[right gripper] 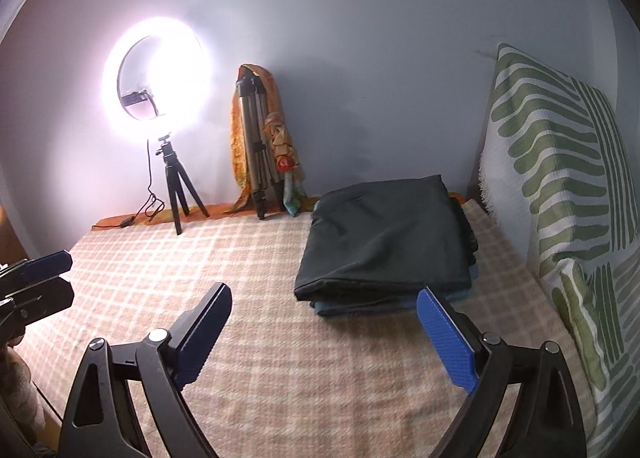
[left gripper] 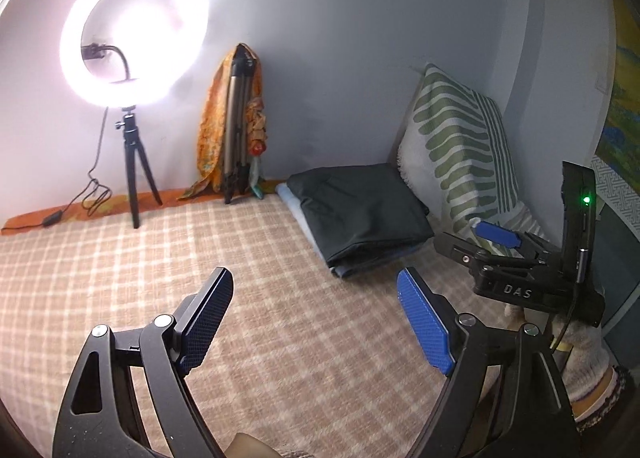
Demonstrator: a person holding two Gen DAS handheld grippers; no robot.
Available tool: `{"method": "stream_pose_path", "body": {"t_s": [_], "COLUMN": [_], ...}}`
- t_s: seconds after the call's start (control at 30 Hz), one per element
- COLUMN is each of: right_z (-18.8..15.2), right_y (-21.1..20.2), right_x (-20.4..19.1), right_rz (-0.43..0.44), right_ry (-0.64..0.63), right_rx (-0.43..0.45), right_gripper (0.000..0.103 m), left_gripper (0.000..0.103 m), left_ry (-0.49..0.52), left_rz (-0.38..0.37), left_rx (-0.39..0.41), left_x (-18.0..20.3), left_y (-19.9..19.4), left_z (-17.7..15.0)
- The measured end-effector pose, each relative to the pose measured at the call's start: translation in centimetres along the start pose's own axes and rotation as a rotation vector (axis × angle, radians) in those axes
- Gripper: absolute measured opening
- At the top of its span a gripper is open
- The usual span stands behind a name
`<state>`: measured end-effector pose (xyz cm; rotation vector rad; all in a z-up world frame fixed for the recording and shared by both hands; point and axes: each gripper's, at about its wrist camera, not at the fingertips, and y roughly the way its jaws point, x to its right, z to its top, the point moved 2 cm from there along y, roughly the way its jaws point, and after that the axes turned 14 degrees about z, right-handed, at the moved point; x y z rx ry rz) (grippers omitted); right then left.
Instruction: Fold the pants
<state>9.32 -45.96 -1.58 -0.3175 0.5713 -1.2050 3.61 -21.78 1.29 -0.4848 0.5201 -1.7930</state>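
Pants (right gripper: 384, 234): dark, folded, stacked on blue folded cloth (right gripper: 360, 304) at the far right of my checked bed (right gripper: 240, 258), beside a green-patterned pillow (right gripper: 560, 178). Left gripper (left gripper: 320, 322), right gripper (right gripper: 324, 334): jaws wide apart, holding nothing.
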Motion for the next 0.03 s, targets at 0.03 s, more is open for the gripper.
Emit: {"method": "stream_pose_path", "body": {"t_s": [0.03], "right_z": [-0.27], "right_y": [-0.1], "right_x": [-0.17], "right_rz": [-0.001], "right_ry": [0.003], "right_rx": [0.001], "right_gripper": [0.097], "left_gripper": [0.084], "left_ry": [-0.003], "left_rz": [0.001], "left_rx": [-0.003], "left_x": [-0.22], "left_y": [-0.26], "left_z": [-0.19]}}
